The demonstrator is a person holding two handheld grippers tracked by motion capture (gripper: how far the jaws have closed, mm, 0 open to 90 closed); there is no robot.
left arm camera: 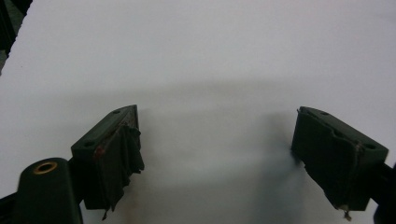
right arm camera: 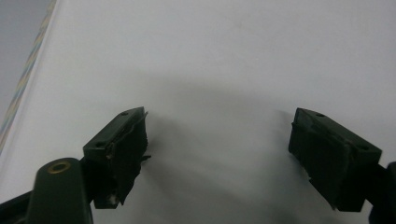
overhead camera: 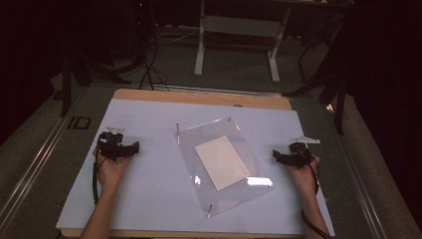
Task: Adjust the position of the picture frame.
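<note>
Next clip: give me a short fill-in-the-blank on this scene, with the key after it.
1. The cream card lies inside a clear ____ sleeve.
2. The sleeve lies ____ the left gripper and the right gripper.
3. Both grippers' jaws are ____, with nothing between them.
4. The sleeve rests on a ____ board.

Missing words: plastic; between; open; white
</note>
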